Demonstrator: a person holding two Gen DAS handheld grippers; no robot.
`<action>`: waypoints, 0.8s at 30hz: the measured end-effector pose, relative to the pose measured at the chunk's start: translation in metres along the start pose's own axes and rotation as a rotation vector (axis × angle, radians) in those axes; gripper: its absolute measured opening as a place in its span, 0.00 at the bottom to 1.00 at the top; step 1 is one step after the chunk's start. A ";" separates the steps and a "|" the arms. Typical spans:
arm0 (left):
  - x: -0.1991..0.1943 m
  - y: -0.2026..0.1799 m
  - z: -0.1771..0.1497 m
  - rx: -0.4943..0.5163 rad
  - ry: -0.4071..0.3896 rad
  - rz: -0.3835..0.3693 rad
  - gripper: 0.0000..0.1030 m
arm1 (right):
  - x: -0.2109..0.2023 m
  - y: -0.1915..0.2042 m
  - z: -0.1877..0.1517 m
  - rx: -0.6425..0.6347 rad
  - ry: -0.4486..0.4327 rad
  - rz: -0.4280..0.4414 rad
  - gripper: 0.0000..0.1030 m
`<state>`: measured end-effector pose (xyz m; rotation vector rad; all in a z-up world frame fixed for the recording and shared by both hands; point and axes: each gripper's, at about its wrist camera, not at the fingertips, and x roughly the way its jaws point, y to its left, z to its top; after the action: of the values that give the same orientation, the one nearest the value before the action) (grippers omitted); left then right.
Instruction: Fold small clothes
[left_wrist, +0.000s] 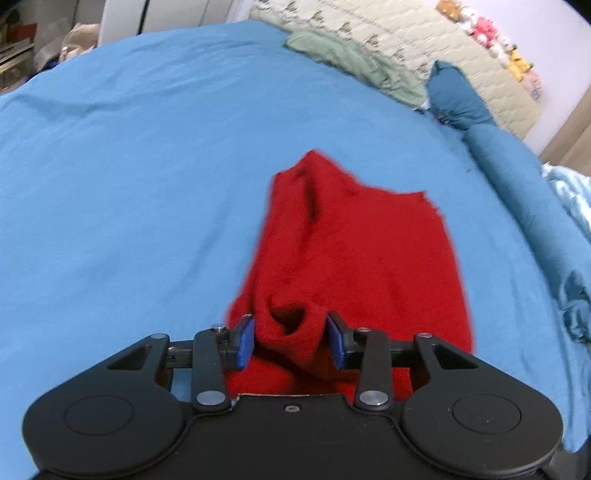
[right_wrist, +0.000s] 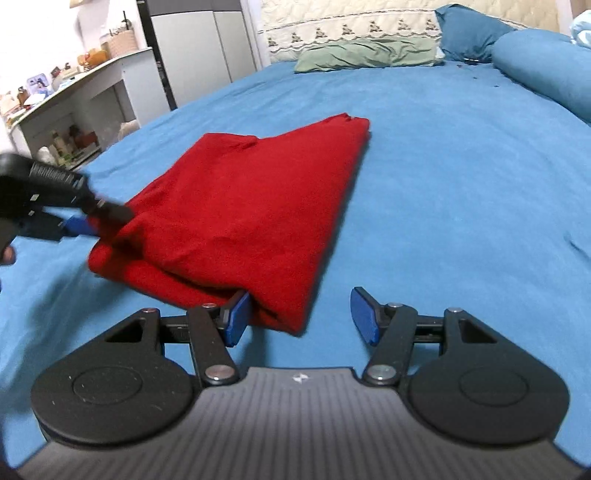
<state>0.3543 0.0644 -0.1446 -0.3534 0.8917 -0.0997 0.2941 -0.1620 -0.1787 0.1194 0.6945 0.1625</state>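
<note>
The red garment (right_wrist: 255, 206) lies on the blue bed sheet (left_wrist: 110, 184), already folded into a layered wedge tapering toward 12 o'clock. The left tool (left_wrist: 291, 339) is clamped on a bunched fold at its near edge. The right tool (right_wrist: 299, 314) stands apart, one pad touching the hem. Squaring up seems left.

Garment (right_wrist: 240, 206) lies on your bed sheet (right_wrist: 443, 184). Your left gripper (left_wrist: 291, 338) sits at its left end, your right gripper (right_wrist: 299, 314) at its near corner. Pillows (right_wrist: 365, 55) lie behind.
</note>
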 end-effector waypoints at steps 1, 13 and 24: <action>0.002 0.006 -0.002 -0.005 0.012 0.001 0.43 | -0.001 0.000 -0.001 0.003 -0.003 -0.002 0.72; -0.003 0.008 -0.013 0.050 0.020 0.007 0.42 | 0.006 0.011 0.000 -0.122 0.007 -0.068 0.72; 0.001 0.002 -0.027 0.181 0.050 0.064 0.45 | 0.001 -0.013 -0.008 -0.004 -0.048 -0.151 0.74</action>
<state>0.3333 0.0587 -0.1614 -0.1542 0.9350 -0.1293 0.2911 -0.1736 -0.1879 0.0668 0.6529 0.0166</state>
